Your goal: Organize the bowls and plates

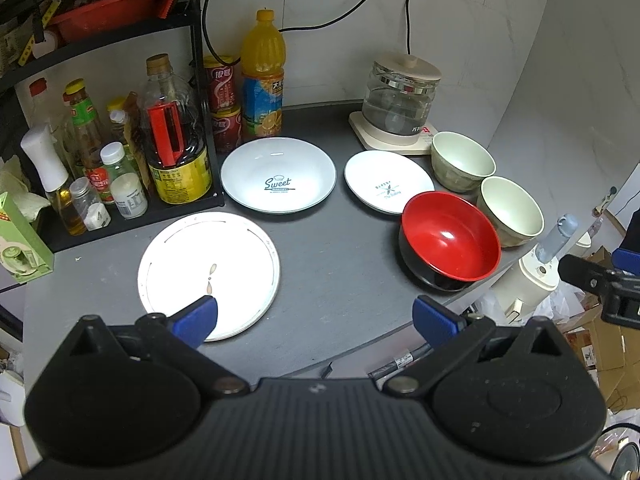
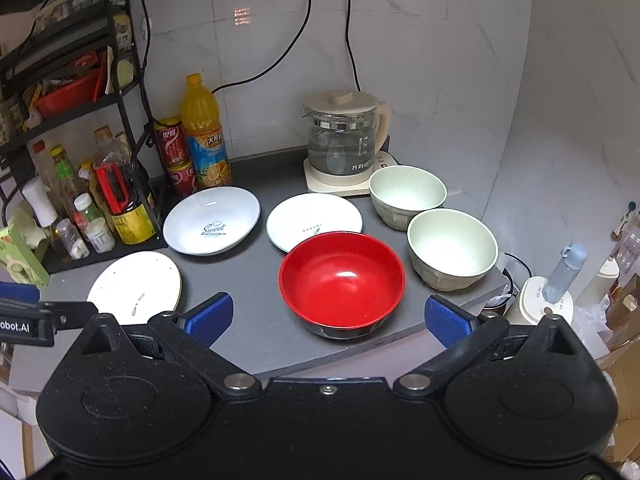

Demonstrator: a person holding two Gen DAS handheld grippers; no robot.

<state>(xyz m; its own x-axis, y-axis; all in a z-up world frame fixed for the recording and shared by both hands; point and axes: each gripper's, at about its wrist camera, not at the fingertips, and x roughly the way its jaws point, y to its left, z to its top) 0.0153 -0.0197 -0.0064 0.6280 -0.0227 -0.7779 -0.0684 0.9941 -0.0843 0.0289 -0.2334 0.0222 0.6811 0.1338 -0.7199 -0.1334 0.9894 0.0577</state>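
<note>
Plates [image 1: 278,174] and bowls [image 2: 342,280] all lie separately across the tabletop [image 1: 332,280], nothing stacked yet, so we judge everything remains, our left claw [image 1: 316,316] and right claw [image 2: 328,316] both spread apart, empty.

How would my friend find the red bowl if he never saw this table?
Start at the glass kettle by the back wall and come forward past two pale green bowls. The red bowl sits near the table's front edge. It alone is shiny red inside and black outside.
</note>
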